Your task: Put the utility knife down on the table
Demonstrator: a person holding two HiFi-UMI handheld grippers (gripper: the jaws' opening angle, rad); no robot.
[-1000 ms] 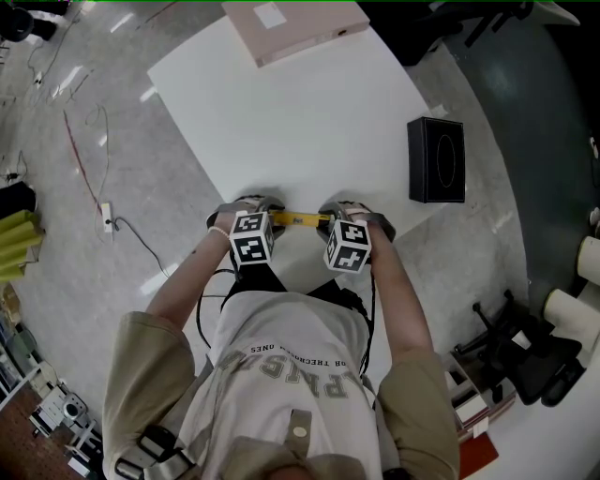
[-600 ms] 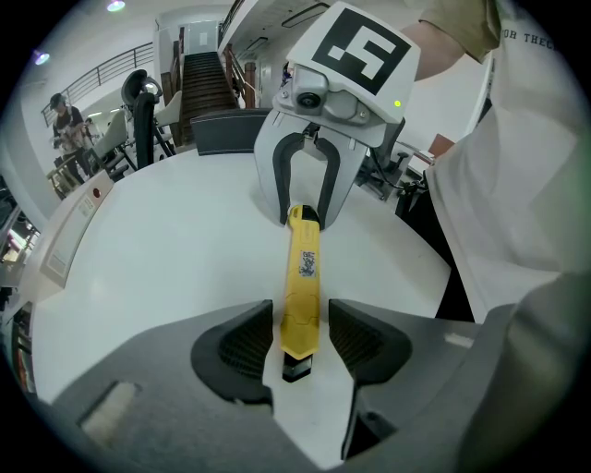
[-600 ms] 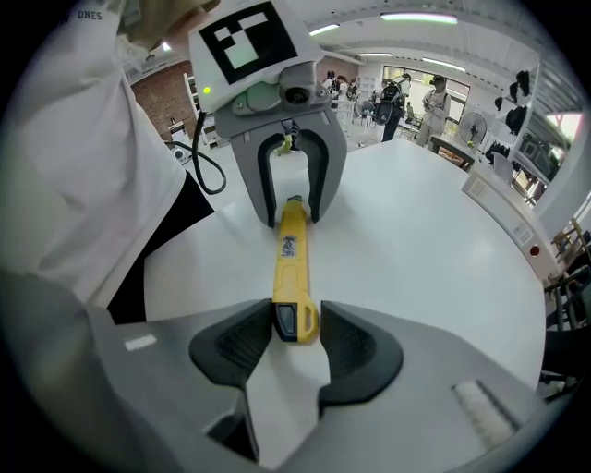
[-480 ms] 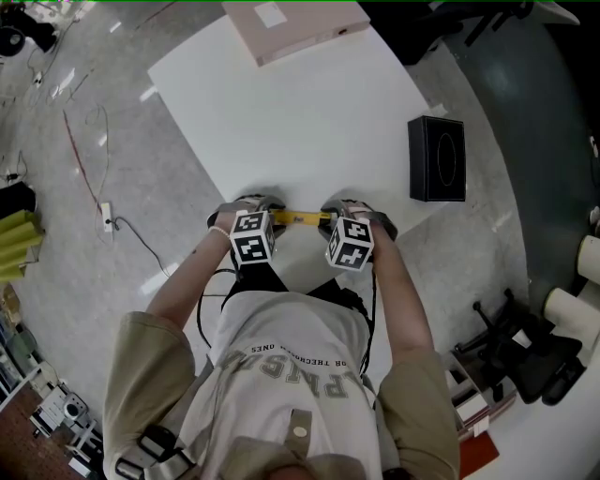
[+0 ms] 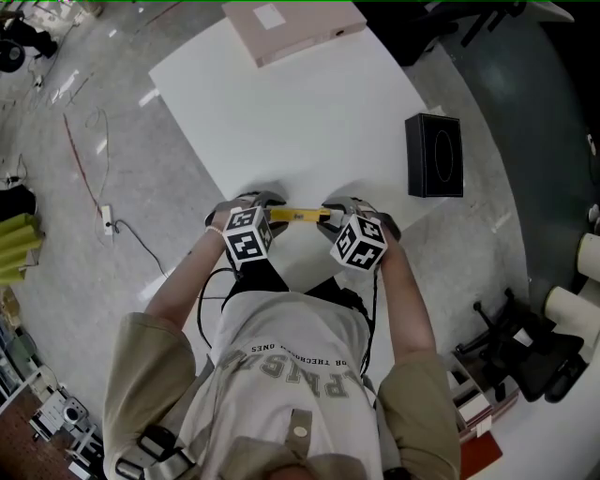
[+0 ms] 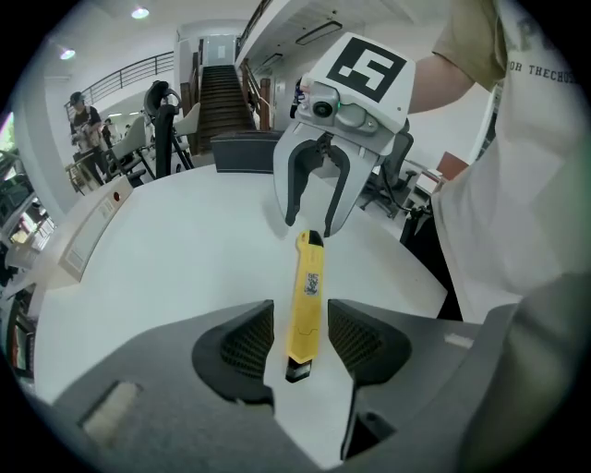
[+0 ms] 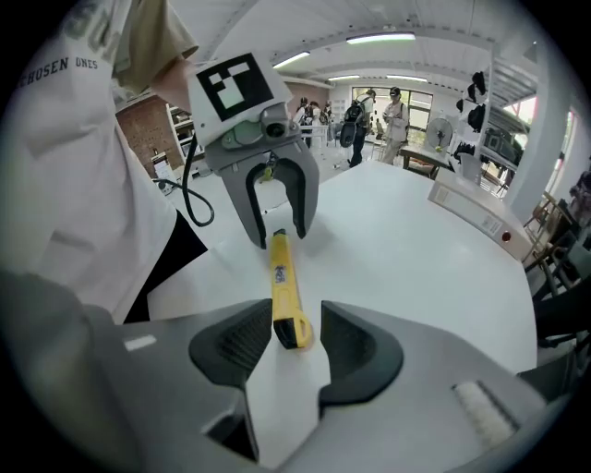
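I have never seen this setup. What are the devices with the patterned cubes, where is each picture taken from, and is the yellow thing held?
No robot: a person holds a two-jaw gripper in each hand; the marked cubes belong to them. The head view looks down from a camera on the person's head. The other two come from cameras on the left gripper and the right gripper, each looking along its own jaws. On the white table lies a yellow utility knife, with a black box and a pinkish flat case further off. One end of the knife sits between each gripper's jaws, but both pairs stand open with gaps beside it, so it seems to rest on the table, unheld.
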